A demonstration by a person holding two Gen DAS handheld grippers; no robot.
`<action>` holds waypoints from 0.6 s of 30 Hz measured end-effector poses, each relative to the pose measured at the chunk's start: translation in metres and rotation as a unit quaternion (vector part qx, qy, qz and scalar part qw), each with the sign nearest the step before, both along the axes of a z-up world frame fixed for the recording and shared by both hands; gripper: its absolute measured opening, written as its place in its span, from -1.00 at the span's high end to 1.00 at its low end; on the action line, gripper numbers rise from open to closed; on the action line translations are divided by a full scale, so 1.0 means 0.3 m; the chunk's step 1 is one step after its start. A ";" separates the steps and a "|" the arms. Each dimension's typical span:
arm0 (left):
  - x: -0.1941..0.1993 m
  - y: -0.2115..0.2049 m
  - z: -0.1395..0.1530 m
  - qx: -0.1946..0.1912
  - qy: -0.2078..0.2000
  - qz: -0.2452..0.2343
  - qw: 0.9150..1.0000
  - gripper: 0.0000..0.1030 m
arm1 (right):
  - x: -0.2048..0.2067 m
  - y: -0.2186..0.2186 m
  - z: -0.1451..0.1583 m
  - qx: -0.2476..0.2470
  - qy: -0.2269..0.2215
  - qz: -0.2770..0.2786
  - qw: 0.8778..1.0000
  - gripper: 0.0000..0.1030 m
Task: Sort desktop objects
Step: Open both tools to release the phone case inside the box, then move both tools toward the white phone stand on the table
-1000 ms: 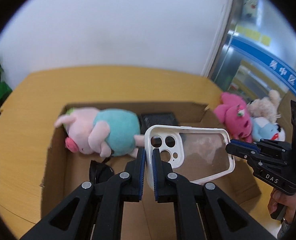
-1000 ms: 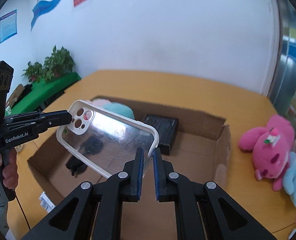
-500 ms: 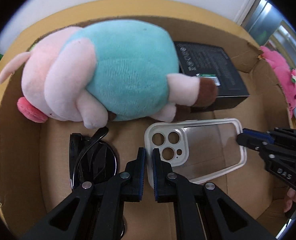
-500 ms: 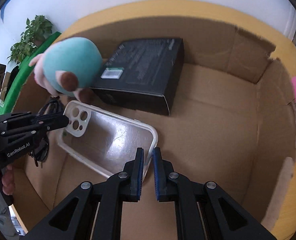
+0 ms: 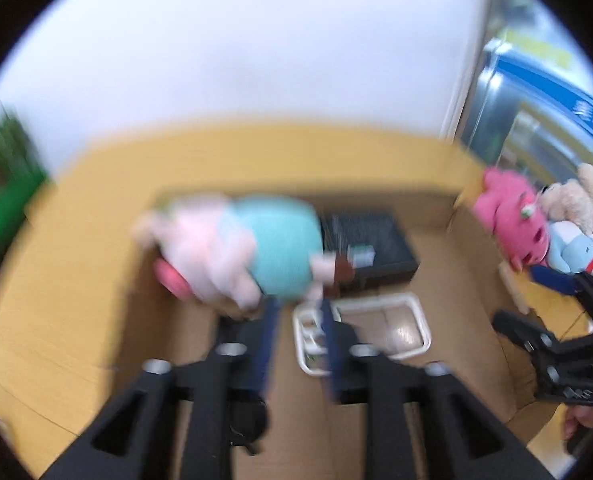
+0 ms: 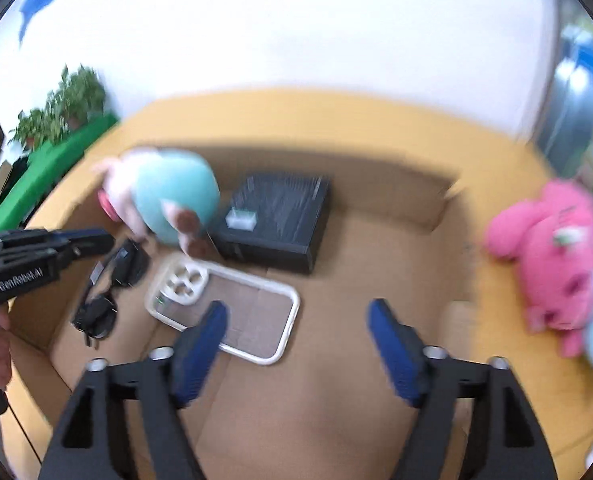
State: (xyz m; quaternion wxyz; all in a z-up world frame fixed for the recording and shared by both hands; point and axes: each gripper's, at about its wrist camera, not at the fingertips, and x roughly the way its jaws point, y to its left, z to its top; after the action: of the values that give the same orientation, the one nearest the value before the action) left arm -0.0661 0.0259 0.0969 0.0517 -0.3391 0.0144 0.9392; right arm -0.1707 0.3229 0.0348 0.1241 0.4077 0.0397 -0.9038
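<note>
A clear phone case with a white rim lies flat on the floor of the cardboard box; it also shows in the left wrist view. My right gripper is open and empty above the box, to the right of the case. My left gripper is open, above the case's camera end, not holding it. In the box also lie a pink and teal plush pig, a black box and black sunglasses. Both views are blurred.
Outside the box on the yellow table, at the right, lie a pink plush, a beige plush and a blue plush. Green plants stand at the far left. A white wall is behind.
Both grippers have opened and let go of the phone case, which now lies on the box floor. Both grippers have risen and pulled back from it.
</note>
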 end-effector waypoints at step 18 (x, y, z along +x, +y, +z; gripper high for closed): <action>0.496 -0.007 0.087 0.024 0.170 -0.014 0.985 -0.87 | 0.653 -0.091 0.054 0.002 0.105 -0.076 0.992 -1.00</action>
State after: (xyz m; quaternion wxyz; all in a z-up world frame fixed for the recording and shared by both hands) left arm 0.0827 0.0237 0.1231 0.0694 -0.1730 0.0053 0.9825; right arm 0.0252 0.2956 0.0511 0.0496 0.3129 0.0227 -0.9482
